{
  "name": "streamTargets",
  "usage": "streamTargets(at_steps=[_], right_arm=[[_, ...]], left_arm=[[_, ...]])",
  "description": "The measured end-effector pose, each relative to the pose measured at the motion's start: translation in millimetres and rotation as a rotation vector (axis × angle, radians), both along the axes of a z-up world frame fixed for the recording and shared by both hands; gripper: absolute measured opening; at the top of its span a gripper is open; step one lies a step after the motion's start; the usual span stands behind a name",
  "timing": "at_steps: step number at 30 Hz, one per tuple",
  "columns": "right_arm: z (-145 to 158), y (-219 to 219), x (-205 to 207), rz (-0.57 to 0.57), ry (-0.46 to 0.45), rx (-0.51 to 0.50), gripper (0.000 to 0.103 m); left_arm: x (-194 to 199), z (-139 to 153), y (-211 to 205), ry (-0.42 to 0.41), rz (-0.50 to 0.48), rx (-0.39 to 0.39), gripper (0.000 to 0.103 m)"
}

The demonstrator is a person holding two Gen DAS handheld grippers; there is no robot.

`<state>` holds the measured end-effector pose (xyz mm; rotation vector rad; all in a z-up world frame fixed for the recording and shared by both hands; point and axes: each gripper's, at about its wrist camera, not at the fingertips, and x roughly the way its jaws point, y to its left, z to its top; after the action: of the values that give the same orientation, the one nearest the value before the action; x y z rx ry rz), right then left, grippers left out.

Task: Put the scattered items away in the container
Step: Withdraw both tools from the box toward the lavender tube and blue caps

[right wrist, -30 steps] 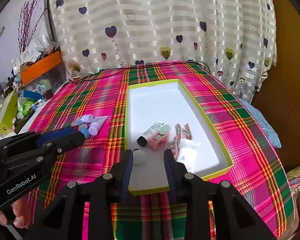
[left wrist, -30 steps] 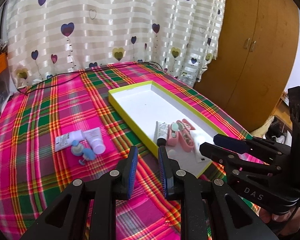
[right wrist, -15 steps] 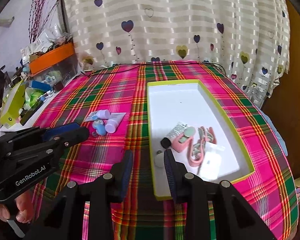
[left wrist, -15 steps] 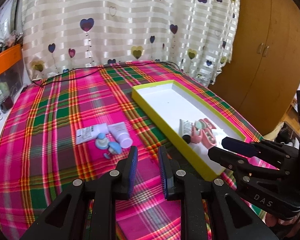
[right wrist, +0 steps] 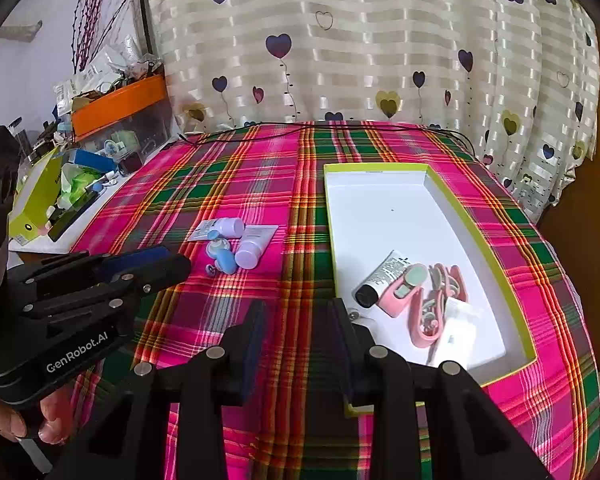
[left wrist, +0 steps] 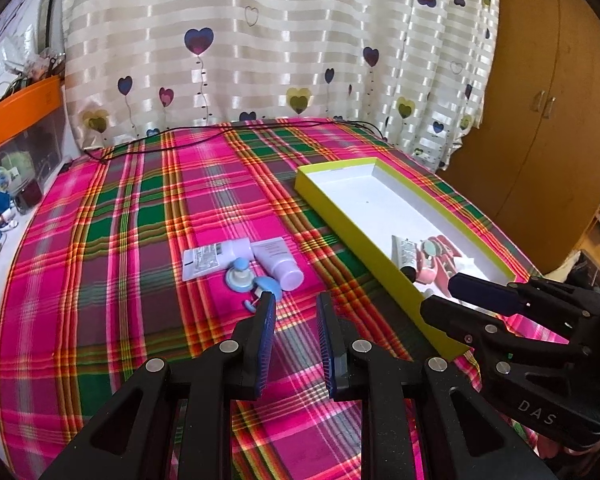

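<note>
Left wrist view shows the left gripper [left wrist: 296, 308] with its jaws part open and nothing between them, aimed down at the plaid cloth [left wrist: 120, 240] just short of a small cluster of loose toiletries. That cluster holds a white tube [left wrist: 214, 258], a lilac tube [left wrist: 280, 264], and small blue caps [left wrist: 240, 278] touching one another, with the nearest blue piece just beside the left finger's tip. The right gripper [right wrist: 298, 312] also stands part open and empty, poised over the cloth at the near left corner of the yellow-rimmed tray [right wrist: 480, 236].

The tray already contains a black-capped tube [right wrist: 382, 274], a pink case [right wrist: 404, 290], a pink looped piece [right wrist: 432, 312] and a white packet [right wrist: 456, 332], all crowded at its near end; the far end is bare.

Several things could go wrong from here. The loose items lie packed together, so a closing pinch on one tube may shove its neighbours aside or roll the round caps across the cloth. The tubes look smooth and tapered, likely to squirt out of a grip taken near the cap. The cloth appears soft and wrinkled, and a finger dipping too low could snag and drag it, shifting everything on it, tray included. With both tools close together, a sideways carry toward the tray risks knocking one against the other.
</note>
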<state>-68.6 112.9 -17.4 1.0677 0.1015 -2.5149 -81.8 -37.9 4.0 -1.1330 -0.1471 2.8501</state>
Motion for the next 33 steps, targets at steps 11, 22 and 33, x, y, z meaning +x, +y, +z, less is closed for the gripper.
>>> streamTargets(at_steps=[11,22,33], right_arm=[[-2.9,-12.0,-4.6,0.029,-0.011,0.004,0.032],[-9.0,-23.6,-10.1,0.058,-0.028,0.002,0.032],[-15.1,-31.7,-18.4,0.069,-0.04,-0.002,0.032]], left_arm=[[-1.7,-4.6,-10.0,-0.012,0.015,0.015,0.021],[0.8,-5.3,-33.0,-0.006,0.051,0.073,0.021],[-3.2,-14.1,-44.4,-0.034,0.088,0.097,0.021]])
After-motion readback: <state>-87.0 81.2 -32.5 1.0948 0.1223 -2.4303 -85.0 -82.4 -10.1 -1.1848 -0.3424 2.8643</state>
